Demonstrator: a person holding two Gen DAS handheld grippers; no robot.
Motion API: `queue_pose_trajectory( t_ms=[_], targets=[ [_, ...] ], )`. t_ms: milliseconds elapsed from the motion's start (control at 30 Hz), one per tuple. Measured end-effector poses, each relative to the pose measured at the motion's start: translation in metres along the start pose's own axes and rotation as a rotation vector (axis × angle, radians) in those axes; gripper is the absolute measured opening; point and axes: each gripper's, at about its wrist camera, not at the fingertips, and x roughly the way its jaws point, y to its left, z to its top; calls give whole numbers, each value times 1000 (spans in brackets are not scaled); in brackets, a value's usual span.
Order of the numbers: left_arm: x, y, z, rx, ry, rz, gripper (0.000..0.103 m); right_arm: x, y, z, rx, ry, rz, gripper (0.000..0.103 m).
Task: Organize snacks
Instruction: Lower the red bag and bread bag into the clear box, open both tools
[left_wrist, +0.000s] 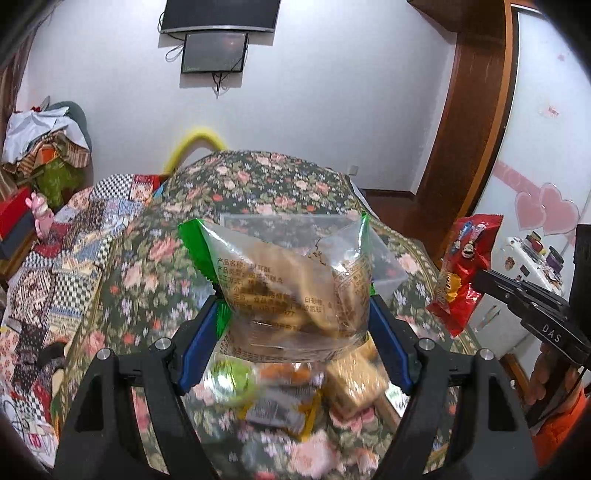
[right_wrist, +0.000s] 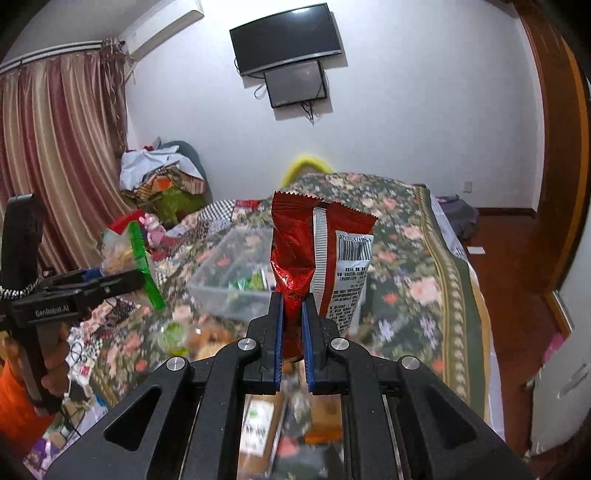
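Floral bedspread (left_wrist: 258, 177), left hand-held gripper (left_wrist: 295, 332) clamping clear snack bag (left_wrist: 288, 280), only right view shows right hand-held gripper (right_wrist: 293, 306) pinching red packet (right_wrist: 295, 251)

A big bed (right_wrist: 413, 236) with a dark flowery cover carries the snacks. A clear plastic box (right_wrist: 229, 273) sits on it. Nearer, a blurry pile of small snack packets (left_wrist: 291, 398) lies on the cover, beside a tan packet (left_wrist: 354, 380).

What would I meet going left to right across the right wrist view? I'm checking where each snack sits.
left claw holding the clear green-edged snack bag → clear plastic bin on the floral bedspread → red snack packet pinched in the right claw → wooden floor.
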Motion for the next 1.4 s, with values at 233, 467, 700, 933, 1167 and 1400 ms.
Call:
queue_pose_trajectory(
  t_ms=[233,467,700,933,1167,1400],
  targets=[
    [31,3,28,5,-8,17,77,26,-1,26,-4,-34,25,8],
    [75,9,44,13,31,28,77,66,2,40,-15,-10,54,8],
    [128,17,48,2,128,40,77,111,0,43,-16,65,69,8],
    [168,26,39,-21,236,44,78,133,7,49,-37,116,74,8],
    [176,29,33,-48,267,36,80,145,10,47,-38,181,74,13],
    [155,33,34,-25,230,38,81,134,8,43,-41,208,60,20]
  ],
)
